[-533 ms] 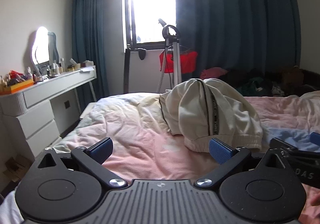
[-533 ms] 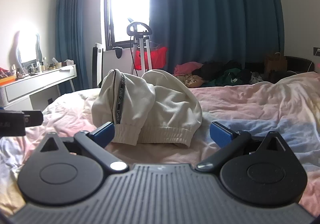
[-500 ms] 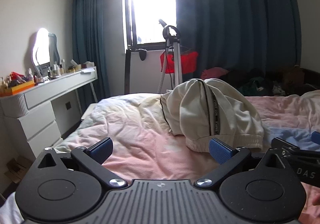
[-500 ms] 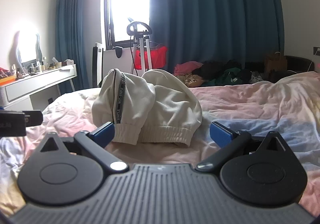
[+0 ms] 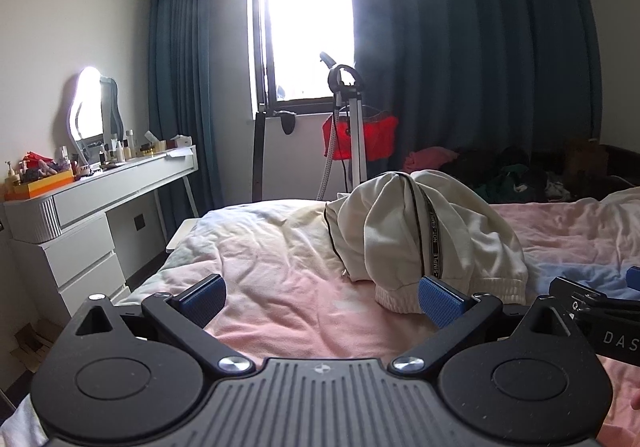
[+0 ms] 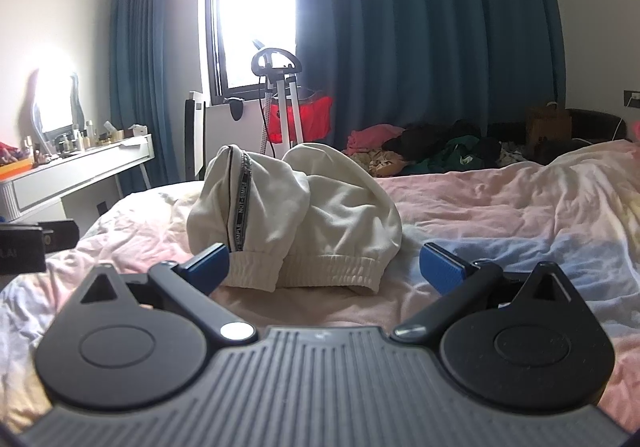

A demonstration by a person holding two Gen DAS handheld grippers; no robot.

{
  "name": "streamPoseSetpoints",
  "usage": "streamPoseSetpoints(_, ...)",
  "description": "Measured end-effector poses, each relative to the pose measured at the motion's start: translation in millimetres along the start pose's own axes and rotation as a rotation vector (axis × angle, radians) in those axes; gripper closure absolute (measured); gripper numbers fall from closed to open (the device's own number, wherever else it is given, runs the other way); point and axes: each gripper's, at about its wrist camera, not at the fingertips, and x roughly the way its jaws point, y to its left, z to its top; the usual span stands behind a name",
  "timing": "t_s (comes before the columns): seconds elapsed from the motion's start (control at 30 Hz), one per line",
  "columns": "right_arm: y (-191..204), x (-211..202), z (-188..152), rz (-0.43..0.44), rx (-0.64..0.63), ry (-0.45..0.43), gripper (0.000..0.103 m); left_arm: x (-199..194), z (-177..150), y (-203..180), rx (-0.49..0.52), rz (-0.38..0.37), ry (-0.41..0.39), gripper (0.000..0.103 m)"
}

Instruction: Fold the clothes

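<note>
Both sets of jaws stand spread wide with nothing between them: the left gripper hangs low over the pink bedspread, and the right gripper is level beside it, its blue pads flanking the near end of the cream trousers. The trousers sit bunched in a rounded heap on the bed just ahead of both grippers, two ribbed cuffs facing forward and a dark printed stripe running down one leg. They look like soft, fairly thick fleece: light, limp, likely to sag and slide over themselves when lifted, with nothing fragile about them. The elastic cuffs seem the firmest place to pinch, one per gripper, since the gathered ribbing should give the pads something to bite. Whether the heap is a rough fold or simply crumpled cannot be told. Against the frames half a second earlier nothing has visibly shifted; grippers and trousers lie alike.
</note>
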Motion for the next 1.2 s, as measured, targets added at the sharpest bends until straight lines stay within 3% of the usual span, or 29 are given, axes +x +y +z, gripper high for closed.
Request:
streamPoseSetpoints(0.5, 2, -3, 3, -0.014, -0.024, -0.017, 0.0, 5, -3, -2, -0.002, -0.015, 0.023, 0.0)
streamPoseSetpoints(0.87, -6, 1, -1, -0.002, 0.042, 0.025, 0.0, 11, -7, -1, -0.009, -0.011, 0.049, 0.0)
streamPoseSetpoints(1.2, -9, -4, 4, -0.006, 0.044, -0.001, 0.0, 20, -14, -6, 0.022, -0.014, 0.042, 0.0)
